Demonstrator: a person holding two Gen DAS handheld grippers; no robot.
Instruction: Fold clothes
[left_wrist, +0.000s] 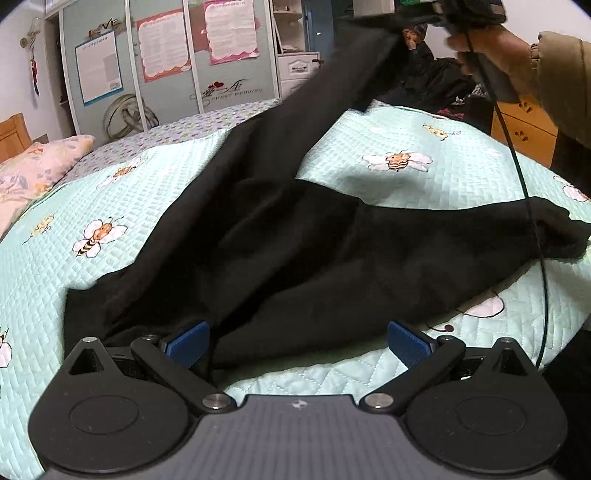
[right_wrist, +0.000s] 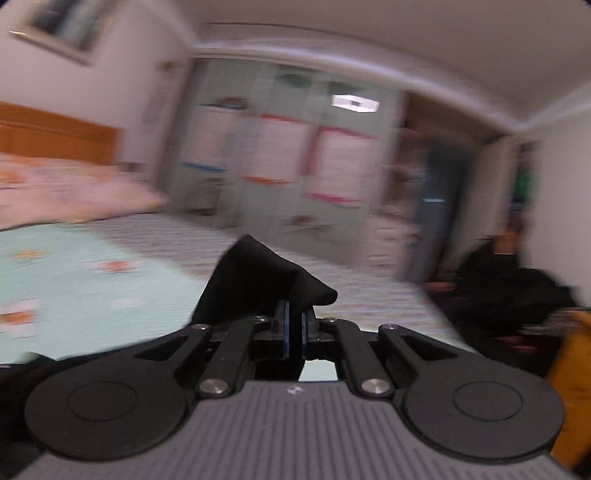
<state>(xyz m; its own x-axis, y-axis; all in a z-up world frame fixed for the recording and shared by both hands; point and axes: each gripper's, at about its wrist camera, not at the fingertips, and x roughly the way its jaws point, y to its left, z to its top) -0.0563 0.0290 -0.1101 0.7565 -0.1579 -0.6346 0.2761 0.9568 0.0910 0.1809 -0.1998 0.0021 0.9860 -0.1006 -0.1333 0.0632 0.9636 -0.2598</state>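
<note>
A pale green quilted bedspread with bee pictures (left_wrist: 369, 147) covers the bed under me. On it lies the black soft cloth garment (left_wrist: 295, 240), wrinkled and spread wide; one long part rises up to the right, and another part reaches flat to the right edge. My left gripper (left_wrist: 299, 341) stands with blue pads wide apart, low at the near edge of the garment, holding nothing. My right gripper (right_wrist: 294, 328) is closed tight on a bunched black corner, lifted above the bed.

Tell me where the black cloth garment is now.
The black cloth garment lies across the mint bee-print quilt, one end lifted up-right by the closed right tool.
</note>
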